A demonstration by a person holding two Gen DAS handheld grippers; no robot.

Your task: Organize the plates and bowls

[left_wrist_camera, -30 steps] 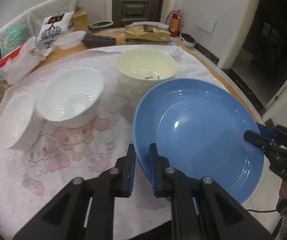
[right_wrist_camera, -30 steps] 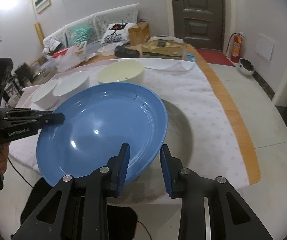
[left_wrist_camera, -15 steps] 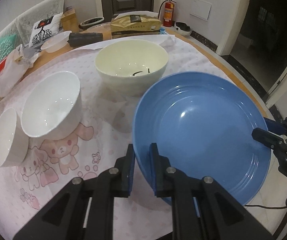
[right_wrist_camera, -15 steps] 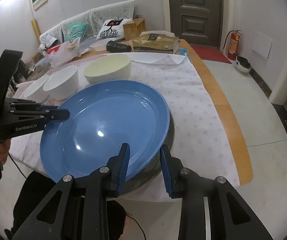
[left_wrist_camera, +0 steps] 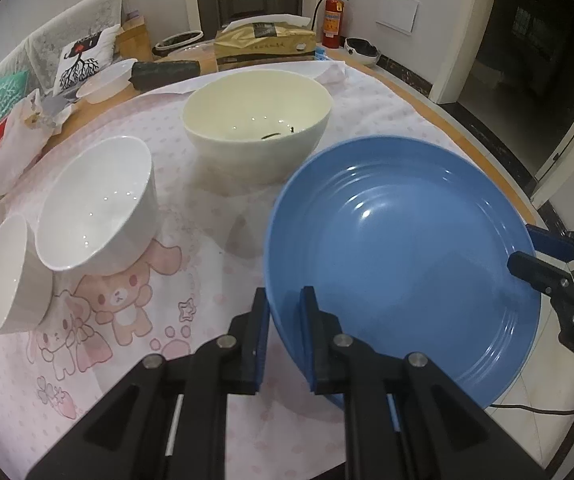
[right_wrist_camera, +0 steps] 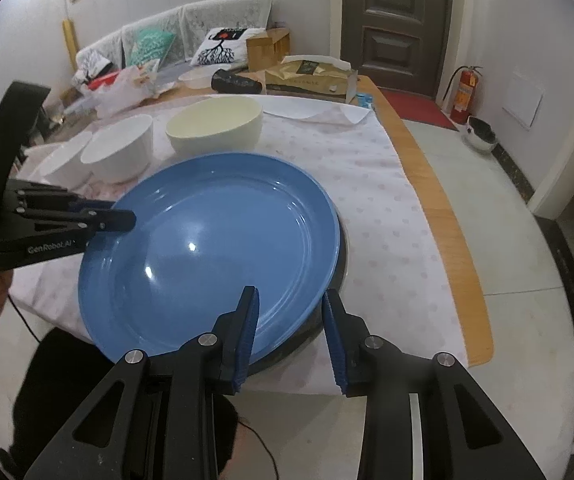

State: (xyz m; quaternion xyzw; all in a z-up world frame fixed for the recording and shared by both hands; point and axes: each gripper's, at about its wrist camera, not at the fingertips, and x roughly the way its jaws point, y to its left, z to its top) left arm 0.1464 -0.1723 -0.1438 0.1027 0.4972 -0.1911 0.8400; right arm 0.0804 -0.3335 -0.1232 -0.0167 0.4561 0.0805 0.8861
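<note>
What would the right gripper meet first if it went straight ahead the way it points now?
The blue plate: its near rim already lies between the open fingers of the right gripper, so it would likely slide over the rim. Depth is unclear.

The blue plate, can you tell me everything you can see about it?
The blue plate is big, round and glossy, like glazed ceramic, with faint rings inside its rim and nothing on it. It is near the table's front edge, on top of something dark that peeks out beneath its right side. The left gripper is shut on its left rim, one finger on each side. The right gripper is open around the near rim, not squeezing. The cream bowl stands just behind it.
</note>
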